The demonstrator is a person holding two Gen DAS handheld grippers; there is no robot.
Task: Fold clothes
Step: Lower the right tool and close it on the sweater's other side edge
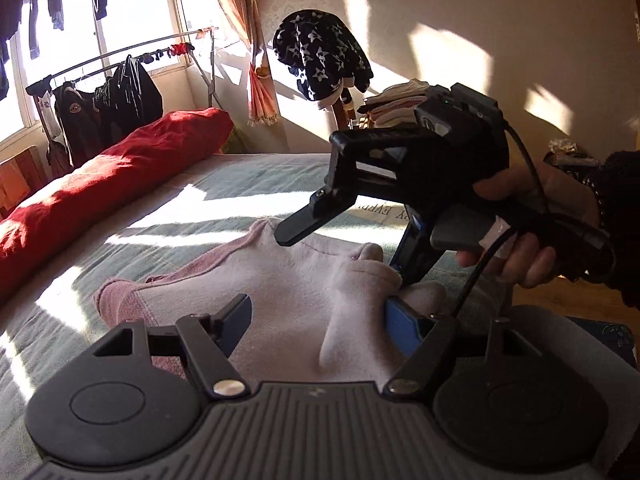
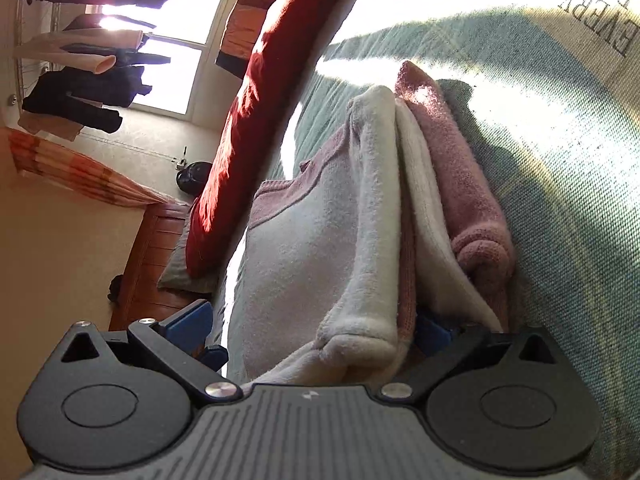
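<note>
A pale pink fleece garment point(image 1: 296, 280) with darker pink trim lies partly folded on the green-grey bed cover point(image 1: 248, 176). My left gripper point(image 1: 320, 314) hovers low over its near edge with the jaws wide apart, cloth lying between the fingers and a fold resting against the blue right finger point(image 1: 400, 328). A hand holds my right gripper point(image 1: 344, 252) in from the right, rolled on its side and open. Its lower finger pokes into the bunched fold, its upper finger is in the air. In the right wrist view the folded garment point(image 2: 320, 220) stands between that gripper's point(image 2: 316, 320) spread fingers, the left finger point(image 2: 192, 320) clear of it.
A long red bolster point(image 1: 112, 184) lies along the bed's far left side. Behind it stands a rack of dark clothes point(image 1: 112, 96) by the window. A stack of folded clothes point(image 1: 396, 108) and a star-patterned garment point(image 1: 320, 56) sit at the back wall. The cover carries printed lettering point(image 2: 616, 20).
</note>
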